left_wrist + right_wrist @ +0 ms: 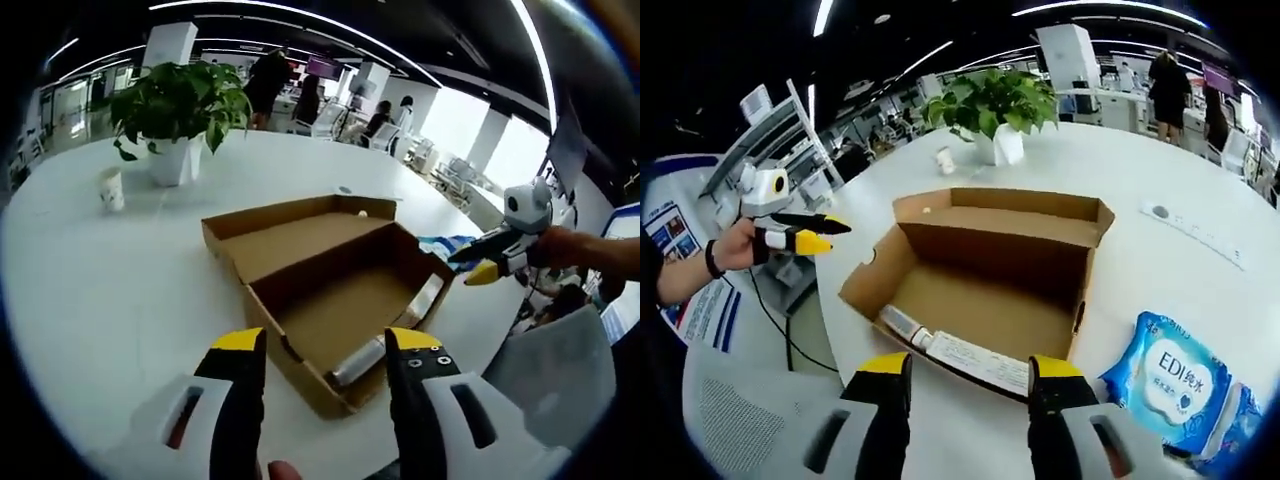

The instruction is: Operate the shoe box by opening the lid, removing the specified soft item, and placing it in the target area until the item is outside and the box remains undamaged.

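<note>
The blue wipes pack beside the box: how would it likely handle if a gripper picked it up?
The wipes pack looks like a soft film pouch, so it would probably sag rather than stay stiff. Its glossy wrapper may be slippery between jaws. Lying flat on the white table beside the open shoe box, it seems unlikely to roll or tip.
</note>
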`<state>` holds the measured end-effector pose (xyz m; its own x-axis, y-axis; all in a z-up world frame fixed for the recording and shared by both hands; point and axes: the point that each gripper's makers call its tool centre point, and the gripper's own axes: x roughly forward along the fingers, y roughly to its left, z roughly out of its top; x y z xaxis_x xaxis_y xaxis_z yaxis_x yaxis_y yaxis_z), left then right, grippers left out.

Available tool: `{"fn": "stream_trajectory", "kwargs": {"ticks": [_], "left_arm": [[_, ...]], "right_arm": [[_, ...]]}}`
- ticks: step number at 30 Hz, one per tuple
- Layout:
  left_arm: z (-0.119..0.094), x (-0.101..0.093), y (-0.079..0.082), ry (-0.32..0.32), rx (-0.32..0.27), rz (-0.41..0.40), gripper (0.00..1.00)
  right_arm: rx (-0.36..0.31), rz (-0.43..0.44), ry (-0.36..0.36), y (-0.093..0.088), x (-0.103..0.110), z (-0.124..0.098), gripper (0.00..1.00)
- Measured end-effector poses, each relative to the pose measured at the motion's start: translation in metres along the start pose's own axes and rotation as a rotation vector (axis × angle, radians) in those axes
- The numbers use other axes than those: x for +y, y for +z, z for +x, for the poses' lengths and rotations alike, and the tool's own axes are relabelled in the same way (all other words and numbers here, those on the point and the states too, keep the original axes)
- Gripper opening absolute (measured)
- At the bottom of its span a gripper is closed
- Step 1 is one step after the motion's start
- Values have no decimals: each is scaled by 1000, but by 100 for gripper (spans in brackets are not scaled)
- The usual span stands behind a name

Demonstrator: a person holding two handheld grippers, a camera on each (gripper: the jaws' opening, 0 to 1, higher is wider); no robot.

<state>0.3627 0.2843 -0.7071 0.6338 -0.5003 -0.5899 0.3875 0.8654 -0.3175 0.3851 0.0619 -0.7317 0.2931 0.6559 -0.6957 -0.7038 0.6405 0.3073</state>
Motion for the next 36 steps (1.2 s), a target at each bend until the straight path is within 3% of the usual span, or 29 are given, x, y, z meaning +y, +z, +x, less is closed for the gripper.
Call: {"fn": "stream_trajectory", "kwargs": {"ticks": [9, 36], "left_arm": [[-1, -6, -4, -32, -6, 10, 51], [-7, -16, -36, -68, 3, -46, 51]], "right_arm": [[73, -70, -5, 7, -7, 5, 43], [319, -225, 0, -5, -19, 41, 42]]}}
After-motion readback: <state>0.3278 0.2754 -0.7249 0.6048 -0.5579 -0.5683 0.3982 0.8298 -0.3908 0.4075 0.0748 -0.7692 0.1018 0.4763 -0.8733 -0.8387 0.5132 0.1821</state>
